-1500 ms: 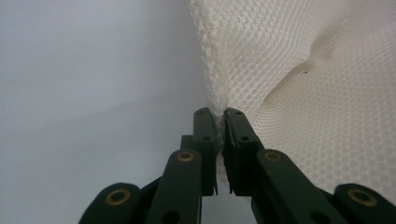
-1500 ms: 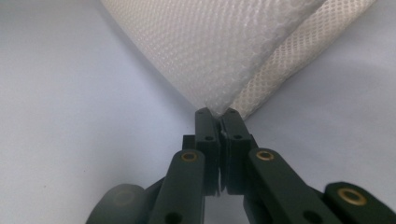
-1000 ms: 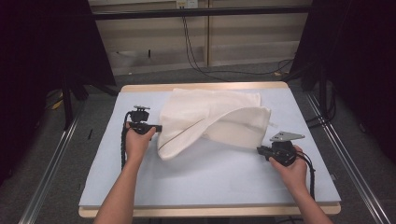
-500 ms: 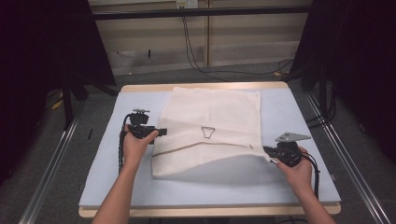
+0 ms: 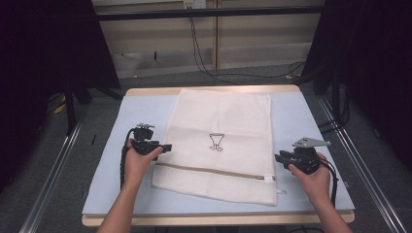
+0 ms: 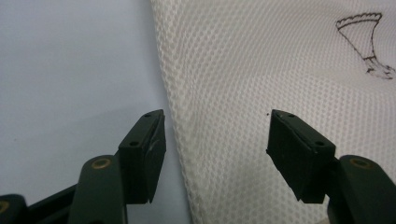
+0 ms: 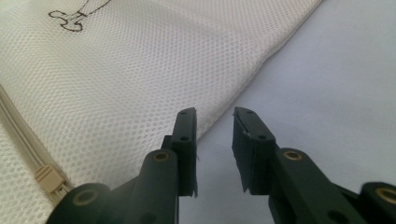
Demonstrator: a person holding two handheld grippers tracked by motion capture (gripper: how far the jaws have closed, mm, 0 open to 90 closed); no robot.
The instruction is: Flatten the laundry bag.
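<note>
High view shows the mesh bag (image 5: 218,145) flat; gripper views show left tongs (image 6: 215,154) and right tongs (image 7: 212,149) spread, empty.

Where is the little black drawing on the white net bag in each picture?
High view: the black drawing sits in the middle of the mesh bag, between the two hands.
Left gripper view: the drawing is at the top right corner.
Right gripper view: the drawing's foot peeks in at the top left.
Shared landmark: the beige zipper below the drawing in the high view, seen again at the left edge of the right gripper view.
</note>
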